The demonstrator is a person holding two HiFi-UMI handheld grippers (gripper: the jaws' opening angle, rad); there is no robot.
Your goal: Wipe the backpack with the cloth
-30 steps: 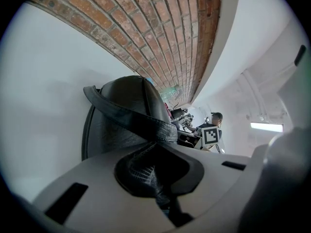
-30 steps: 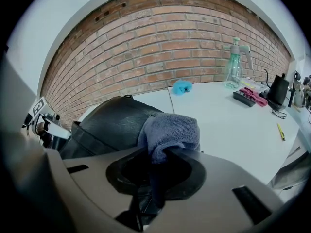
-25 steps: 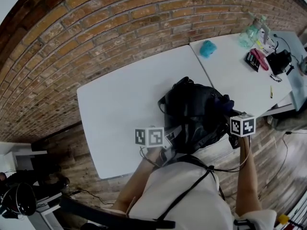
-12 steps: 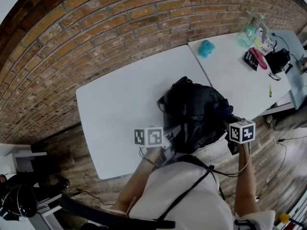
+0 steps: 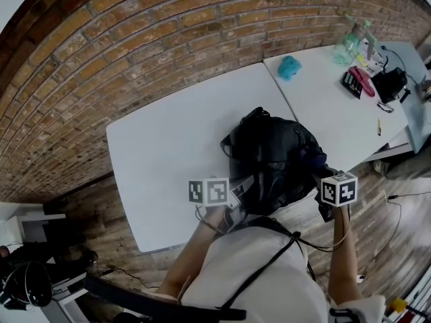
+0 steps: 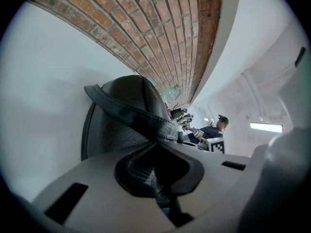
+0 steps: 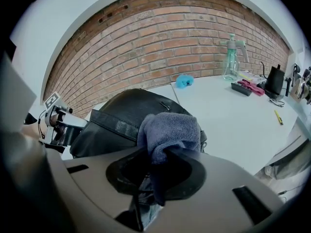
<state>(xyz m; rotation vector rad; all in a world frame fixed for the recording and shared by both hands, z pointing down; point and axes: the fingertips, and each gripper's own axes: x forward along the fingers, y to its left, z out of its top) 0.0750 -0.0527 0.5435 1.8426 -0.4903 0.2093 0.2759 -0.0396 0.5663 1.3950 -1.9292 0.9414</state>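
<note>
Nearest in, the left tongs (image 5: pixel 237 195) at the backpack's (image 5: pixel 273 153) seven o'clock, clenched on its black strap (image 6: pixel 131 113). The right tongs (image 5: pixel 322 182) at four o'clock grip the grey-blue cloth (image 7: pixel 170 129). The backpack sits at the bench's (image 5: pixel 168 147) near edge. Mid-wipe, I'd say; next calls for a pressed sweep toward twelve o'clock.

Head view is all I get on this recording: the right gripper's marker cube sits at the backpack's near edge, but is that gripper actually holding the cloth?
Observer: Yes. In the right gripper view, the right gripper has its jaws shut on a blue-grey cloth, which is bunched up against the black backpack.
Operator: And the left one, is it empty?
Observer: No. The left gripper view shows the left gripper with its jaws shut on a black strap of the backpack.
</note>
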